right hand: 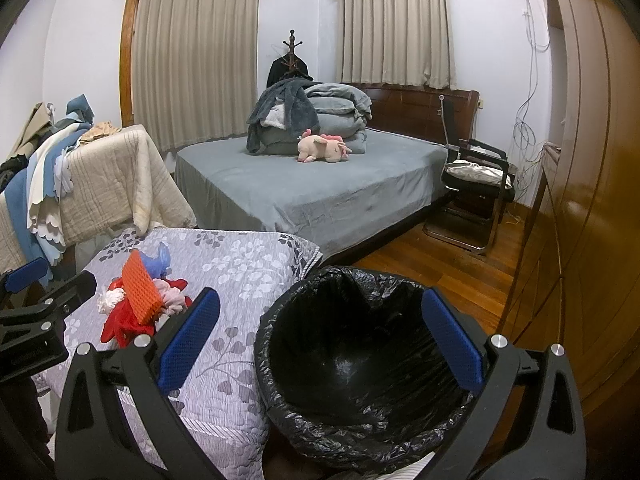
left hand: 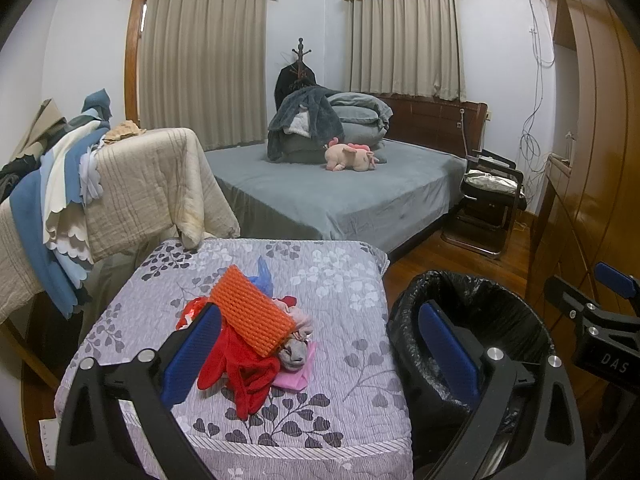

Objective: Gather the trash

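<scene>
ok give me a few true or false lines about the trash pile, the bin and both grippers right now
1. The orange ridged piece lies on top of the trash pile. True.
2. The left gripper is shut on a red item. False: it is open and holds nothing.
3. The bin is lined with a black bag. True.
4. The bin is full of trash. False: no trash shows inside it.
5. The right gripper is open above the bin. True.
6. The pile sits on the grey bed. False: it sits on the floral quilt.
</scene>
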The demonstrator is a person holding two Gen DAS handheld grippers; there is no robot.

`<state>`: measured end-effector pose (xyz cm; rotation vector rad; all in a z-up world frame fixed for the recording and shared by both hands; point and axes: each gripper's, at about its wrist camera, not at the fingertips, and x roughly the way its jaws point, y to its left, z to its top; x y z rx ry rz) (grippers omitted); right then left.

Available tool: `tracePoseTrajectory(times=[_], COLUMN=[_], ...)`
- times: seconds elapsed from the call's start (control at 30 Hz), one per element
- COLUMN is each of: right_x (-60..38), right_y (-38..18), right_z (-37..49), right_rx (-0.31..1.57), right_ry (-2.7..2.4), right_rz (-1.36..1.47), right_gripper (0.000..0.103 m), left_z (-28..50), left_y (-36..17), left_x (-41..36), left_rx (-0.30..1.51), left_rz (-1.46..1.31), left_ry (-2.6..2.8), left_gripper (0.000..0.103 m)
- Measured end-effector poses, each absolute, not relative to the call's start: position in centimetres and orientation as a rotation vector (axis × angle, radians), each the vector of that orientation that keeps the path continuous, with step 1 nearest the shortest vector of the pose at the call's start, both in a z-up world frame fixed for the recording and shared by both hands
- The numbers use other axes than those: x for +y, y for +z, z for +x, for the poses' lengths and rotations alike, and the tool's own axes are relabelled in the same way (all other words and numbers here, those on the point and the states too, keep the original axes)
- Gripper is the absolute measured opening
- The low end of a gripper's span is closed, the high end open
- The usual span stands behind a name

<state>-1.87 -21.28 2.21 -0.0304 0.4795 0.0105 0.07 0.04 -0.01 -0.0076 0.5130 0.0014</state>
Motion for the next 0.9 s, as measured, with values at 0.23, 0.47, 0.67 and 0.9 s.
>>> tracePoseTrajectory(times=[0.23,0.47,0.67,0.9], right_x=[-21.2,-21.1,-20.5,-19.8], right_y=[2.3,1.9,1.0,0.9], right_z=[-1.9,-1.7,-1.5,-1.2], right_rx=[0.48,0.483,0.486,0.493], right_ry=[0.01,0.011,0.016,0.023], right_rz=[-0.03,-0.03,-0.029,-0.031], right_gripper=[0.098,0.098,0.098,0.098], left_z=[0.1,0.1,0.1,0.3], left_y=[0.0,0.0,0.0,-1.4], left_x=[0.0,0.0,0.1,2.0], left_rx=[0.514,0.516,0.518,0.522], left_rz=[-0.008,-0.008,-0.01,-0.017], left_ry=[0.001,0.001,0.002,0.006], left_gripper=[0.097,0.097,0.097,0.097])
